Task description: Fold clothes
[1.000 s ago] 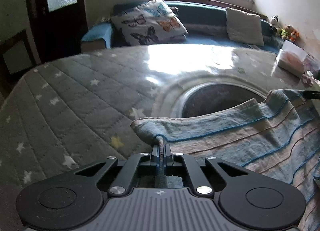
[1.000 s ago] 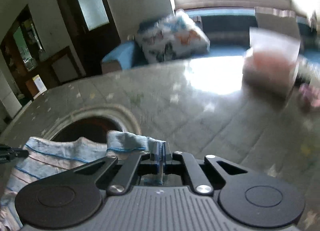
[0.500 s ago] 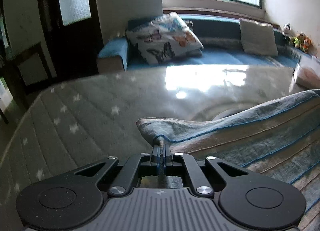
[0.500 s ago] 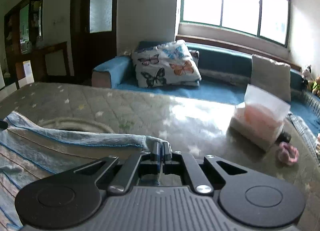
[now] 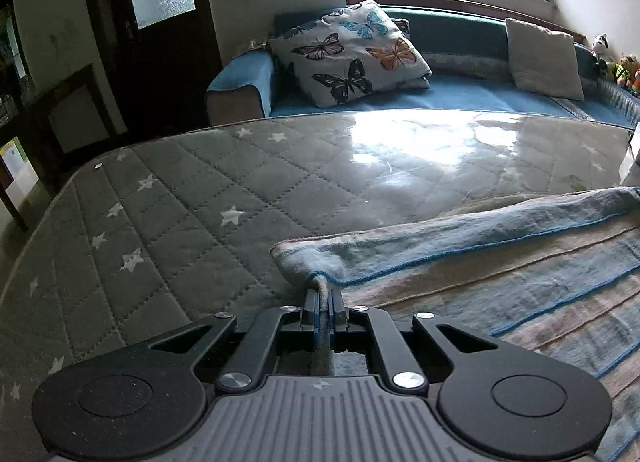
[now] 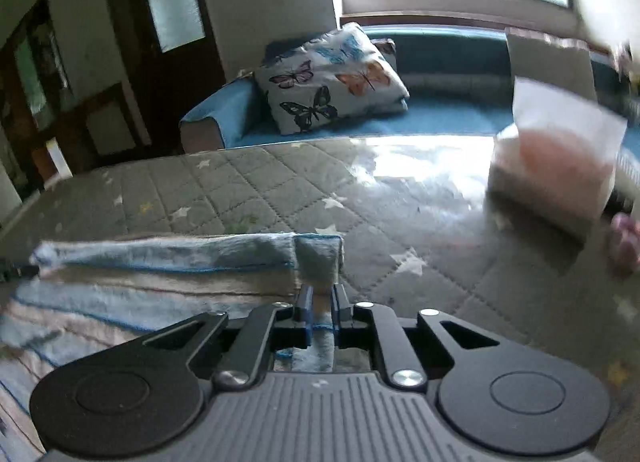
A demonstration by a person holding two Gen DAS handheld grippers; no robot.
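Note:
A striped blue and tan cloth (image 5: 500, 294) lies on the quilted star-patterned table cover (image 5: 200, 202). Its near-left corner runs into my left gripper (image 5: 323, 296), whose jaws are just starting to open but still pinch the bunched corner. In the right wrist view the same cloth (image 6: 160, 262) stretches off to the left with a folded edge ahead of the fingers. My right gripper (image 6: 320, 292) is opening: its jaws stand visibly apart and the cloth's corner lies loose between them, low on the cover.
A clear bag with pink contents (image 6: 552, 166) stands on the table cover (image 6: 400, 202) at the right, with a small pink item (image 6: 624, 242) beside it. Behind the table is a blue sofa with a butterfly pillow (image 5: 352, 54). A dark door is at the back left.
Both grippers carried the cloth's edge forward, and it now covers the round ring seen earlier. The cloth has sunk onto the cover. The right jaws have parted; the left barely.

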